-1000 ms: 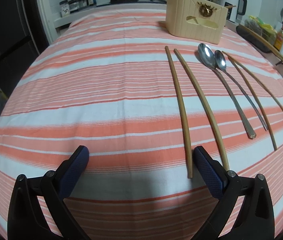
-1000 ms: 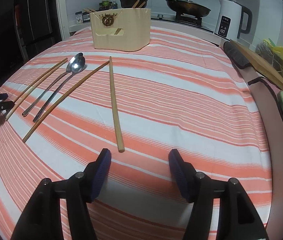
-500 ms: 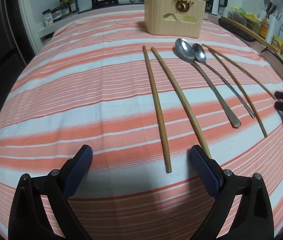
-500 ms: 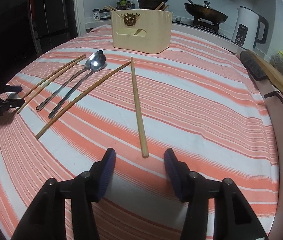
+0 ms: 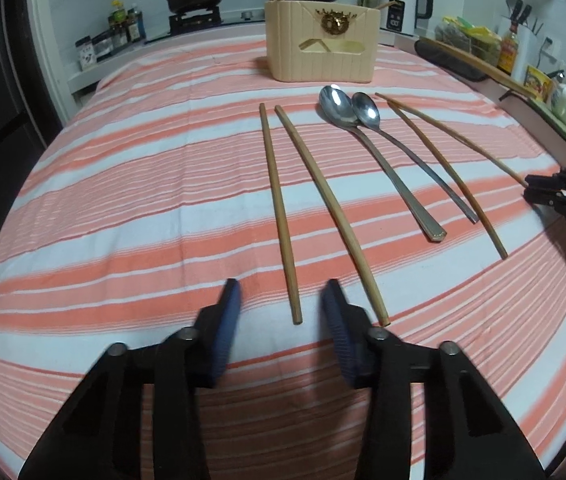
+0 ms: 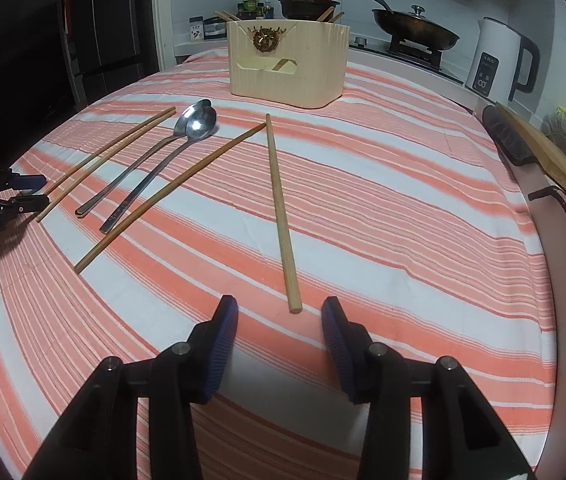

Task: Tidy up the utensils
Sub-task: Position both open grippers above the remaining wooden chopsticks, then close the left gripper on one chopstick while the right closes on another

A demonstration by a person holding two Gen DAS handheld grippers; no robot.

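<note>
Left gripper [image 5: 281,300], right gripper [image 6: 281,318]: black frames, ribbed blue jaws, silver screws.

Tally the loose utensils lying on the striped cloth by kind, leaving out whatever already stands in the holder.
Wooden chopsticks: 4
Metal spoons: 2
Total: 6
All lie flat on the striped cloth, in front of the beige utensil holder.

From your left wrist view, the right gripper [image 5: 539,191] is cut off by the frame's right edge, so you cannot see its jaw gap there. The utensil holder [image 6: 287,65] hides most of the chopsticks inside it [image 6: 225,16]; only their tips show. Labels on the counter jars [image 5: 123,28] are too small to read.
</note>
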